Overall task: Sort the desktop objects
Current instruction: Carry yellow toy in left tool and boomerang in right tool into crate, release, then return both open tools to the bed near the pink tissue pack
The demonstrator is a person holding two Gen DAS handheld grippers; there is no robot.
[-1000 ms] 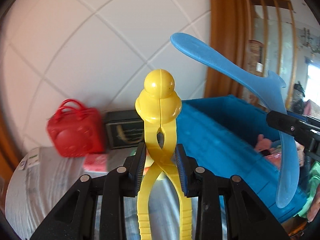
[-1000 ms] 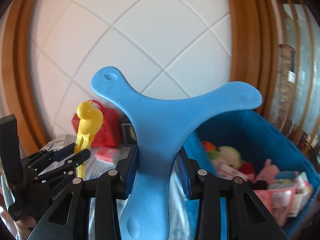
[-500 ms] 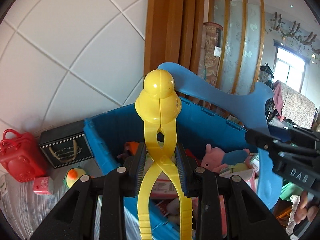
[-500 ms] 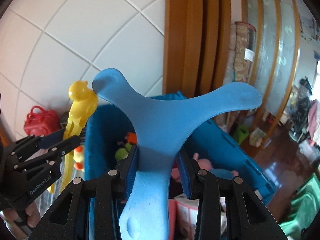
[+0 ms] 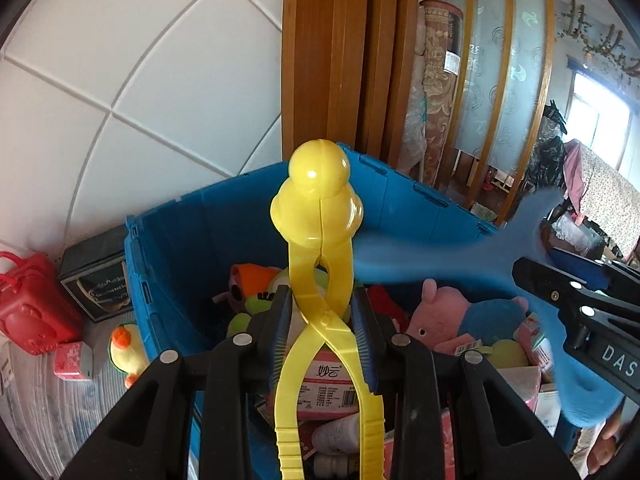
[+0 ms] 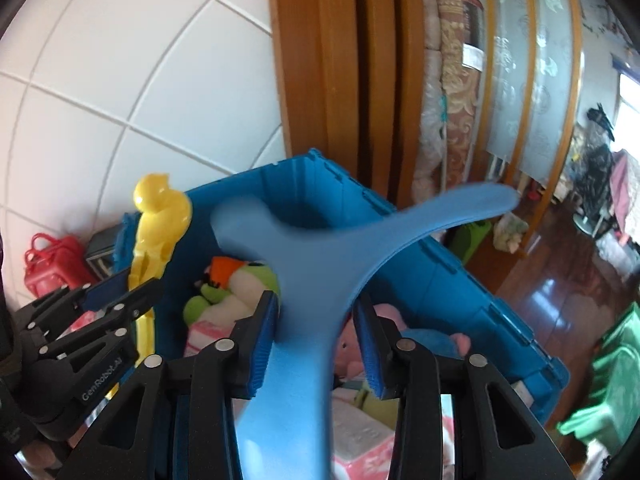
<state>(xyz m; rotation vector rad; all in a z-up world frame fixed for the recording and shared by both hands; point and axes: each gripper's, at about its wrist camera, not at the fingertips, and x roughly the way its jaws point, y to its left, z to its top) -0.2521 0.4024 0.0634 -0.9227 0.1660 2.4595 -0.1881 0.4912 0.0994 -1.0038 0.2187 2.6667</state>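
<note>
My left gripper (image 5: 322,312) is shut on a yellow duck-shaped snowball clip (image 5: 318,208), held upright over the open blue crate (image 5: 192,240). My right gripper (image 6: 316,320) has its jaws spread wide; the blue three-armed boomerang (image 6: 320,264) sits tilted and blurred between the pads, with a gap on each side. The boomerang also shows blurred in the left wrist view (image 5: 460,256), and the yellow clip shows in the right wrist view (image 6: 160,208). The crate (image 6: 440,280) holds several plush toys and boxes.
A red toy bag (image 5: 32,304), a dark box (image 5: 96,276), a small pink box (image 5: 74,360) and a yellow plush duck (image 5: 124,348) lie on the table left of the crate. A tiled wall and wooden door frame stand behind. A green stool (image 6: 608,384) stands on the floor at right.
Both grippers moved further over the crate and tipped down. The right gripper's jaws opened and the boomerang is tilting and slipping out. The left still holds the clip.
</note>
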